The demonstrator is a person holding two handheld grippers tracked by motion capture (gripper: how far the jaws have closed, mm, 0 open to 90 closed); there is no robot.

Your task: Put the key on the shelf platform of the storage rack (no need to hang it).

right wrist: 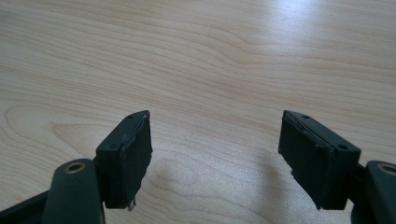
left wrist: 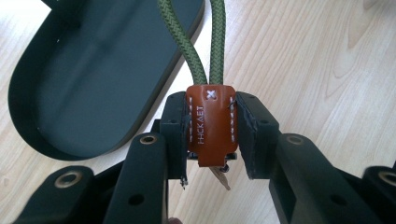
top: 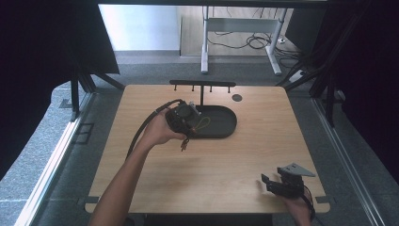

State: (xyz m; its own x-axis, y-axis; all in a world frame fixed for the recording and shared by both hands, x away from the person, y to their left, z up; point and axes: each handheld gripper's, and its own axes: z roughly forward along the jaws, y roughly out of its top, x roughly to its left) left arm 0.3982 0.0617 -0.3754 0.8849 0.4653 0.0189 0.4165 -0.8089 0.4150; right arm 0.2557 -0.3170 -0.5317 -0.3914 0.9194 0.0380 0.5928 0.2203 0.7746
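We see, largest first, the light wooden table (top: 207,169), which carries a dark oval tray (top: 226,123) with a low rim near its far middle; a black T-shaped rack with small hooks (top: 202,84) rises at the tray's far edge. The left hand-held gripper (top: 184,123) hangs over the tray's near left rim. The right hand-held gripper (top: 282,182) sits low over the table's near right corner, well apart from the tray; in the right gripper view its jaws stand wide apart over bare wood with nothing between them. In the left gripper view we find the left jaws closed on a brown stitched leather tab (left wrist: 211,123), pads pressing both its sides. From the tab, an olive-green braided cord loop (left wrist: 205,42) runs away from the gripper, above the tray's rim.
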